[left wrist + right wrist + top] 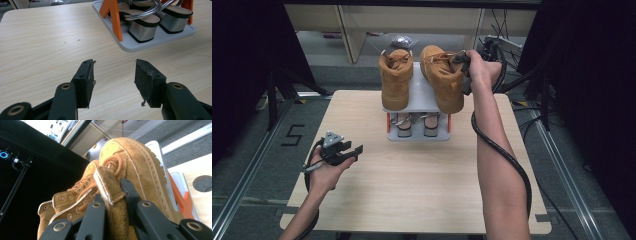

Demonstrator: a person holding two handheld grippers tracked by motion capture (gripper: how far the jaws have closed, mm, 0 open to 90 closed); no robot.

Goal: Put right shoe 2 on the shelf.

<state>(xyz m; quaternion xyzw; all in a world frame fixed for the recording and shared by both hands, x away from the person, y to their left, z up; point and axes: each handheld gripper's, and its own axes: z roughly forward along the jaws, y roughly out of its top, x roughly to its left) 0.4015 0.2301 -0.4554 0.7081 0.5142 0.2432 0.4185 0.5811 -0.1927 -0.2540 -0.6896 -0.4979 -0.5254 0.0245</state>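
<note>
Right gripper (pixel 466 75) fingers (pixel 130 195) clamped on right boot's (pixel 443 77) tongue, top shelf of rack (pixel 419 95) on tabletop (pixel 412 170). Left gripper (pixel 113 82) fingers wide, empty. Thin grip: likely slip, possibly toppling left boot (pixel 395 80).

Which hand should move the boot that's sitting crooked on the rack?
The right. The right gripper is already shut on the tilted boot's collar atop the rack. The left gripper sits open above the bare table, well away from it.
</note>
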